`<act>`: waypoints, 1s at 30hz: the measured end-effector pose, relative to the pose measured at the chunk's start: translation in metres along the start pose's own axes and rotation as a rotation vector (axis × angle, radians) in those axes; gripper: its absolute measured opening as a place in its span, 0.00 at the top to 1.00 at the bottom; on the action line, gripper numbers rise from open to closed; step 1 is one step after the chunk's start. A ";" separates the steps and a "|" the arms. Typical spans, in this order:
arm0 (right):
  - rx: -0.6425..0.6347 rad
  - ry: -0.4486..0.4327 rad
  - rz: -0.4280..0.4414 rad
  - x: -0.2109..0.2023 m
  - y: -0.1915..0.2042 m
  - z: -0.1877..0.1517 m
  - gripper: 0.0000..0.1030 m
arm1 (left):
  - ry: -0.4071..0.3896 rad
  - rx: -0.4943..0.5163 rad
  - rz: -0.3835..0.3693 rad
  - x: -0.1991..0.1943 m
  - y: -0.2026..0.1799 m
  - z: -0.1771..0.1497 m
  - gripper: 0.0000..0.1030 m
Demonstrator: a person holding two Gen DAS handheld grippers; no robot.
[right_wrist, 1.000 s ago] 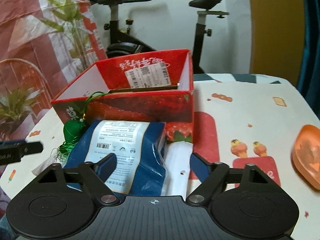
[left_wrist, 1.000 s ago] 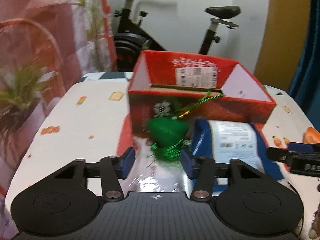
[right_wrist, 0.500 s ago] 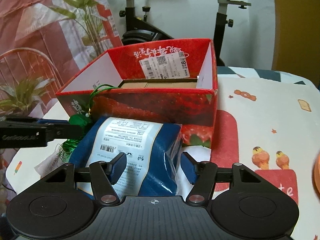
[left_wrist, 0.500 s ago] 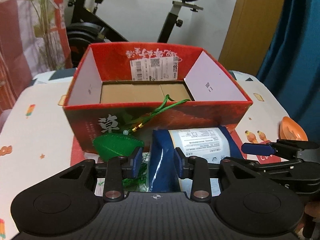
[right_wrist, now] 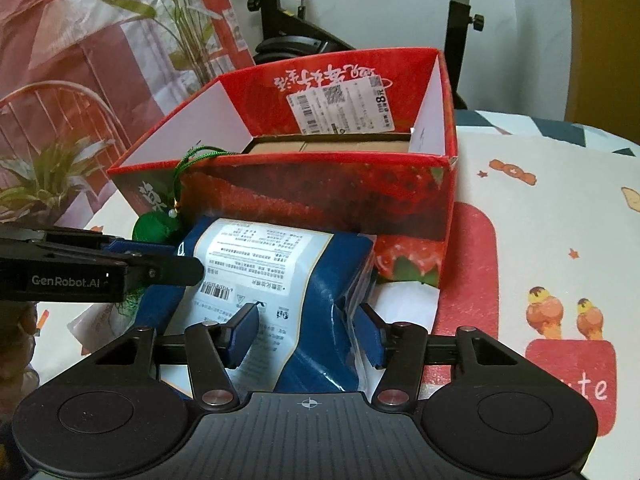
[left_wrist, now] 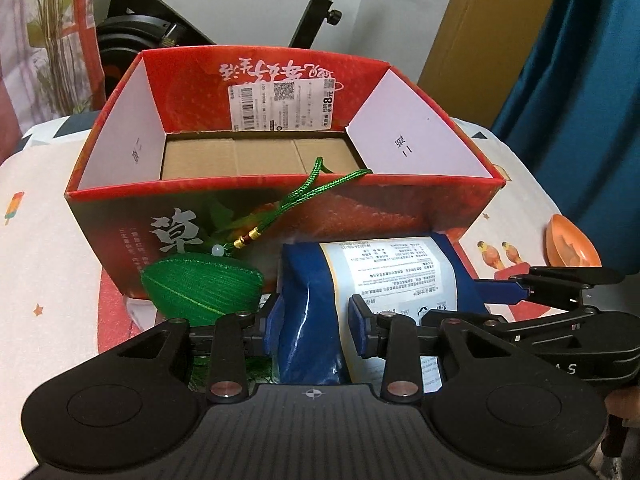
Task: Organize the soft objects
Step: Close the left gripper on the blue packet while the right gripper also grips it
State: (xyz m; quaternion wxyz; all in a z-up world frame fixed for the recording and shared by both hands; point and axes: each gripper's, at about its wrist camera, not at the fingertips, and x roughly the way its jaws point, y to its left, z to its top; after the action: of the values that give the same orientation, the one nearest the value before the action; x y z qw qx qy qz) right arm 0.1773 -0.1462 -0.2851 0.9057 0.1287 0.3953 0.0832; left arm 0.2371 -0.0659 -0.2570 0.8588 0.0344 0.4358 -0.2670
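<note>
Left gripper (left_wrist: 316, 324): both blue pads press the left end of the blue pouch (left_wrist: 360, 288), which is pinched between them. Right gripper (right_wrist: 308, 330): its pads bracket the right end of the same pouch (right_wrist: 280, 280), and the film bunches between them, so both grippers are clamped on the one pouch.

The pouch lies label-up between the two grippers, directly in front of the red strawberry box (left_wrist: 280, 204) and touching or nearly touching its front wall.

Just left of the pouch, the green woven sachet (left_wrist: 200, 284) sits against the left gripper's left finger. Its green cord (left_wrist: 320, 184) runs up over the box's front rim.

The box stands open on the patterned tablecloth (right_wrist: 560, 220). An exercise bike (left_wrist: 132, 28) stands behind the table.
</note>
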 end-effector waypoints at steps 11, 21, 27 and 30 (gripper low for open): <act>-0.006 0.001 0.001 0.002 0.000 0.000 0.66 | 0.029 0.018 -0.037 0.011 -0.004 0.002 0.63; -0.070 -0.099 -0.008 -0.039 0.011 0.012 0.73 | -0.070 0.056 -0.014 -0.025 -0.019 0.008 0.64; -0.151 -0.162 -0.031 -0.065 0.020 0.031 0.73 | -0.141 0.075 -0.027 -0.053 -0.029 0.025 0.64; -0.212 -0.198 -0.040 -0.079 0.025 0.043 0.73 | -0.178 0.077 -0.036 -0.065 -0.030 0.037 0.64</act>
State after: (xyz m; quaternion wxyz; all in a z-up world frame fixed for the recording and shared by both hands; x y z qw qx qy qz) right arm 0.1544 -0.1494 -0.1944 0.9502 0.0319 0.2956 0.0934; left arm 0.2180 -0.0748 -0.1794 0.8873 0.0356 0.3478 -0.3008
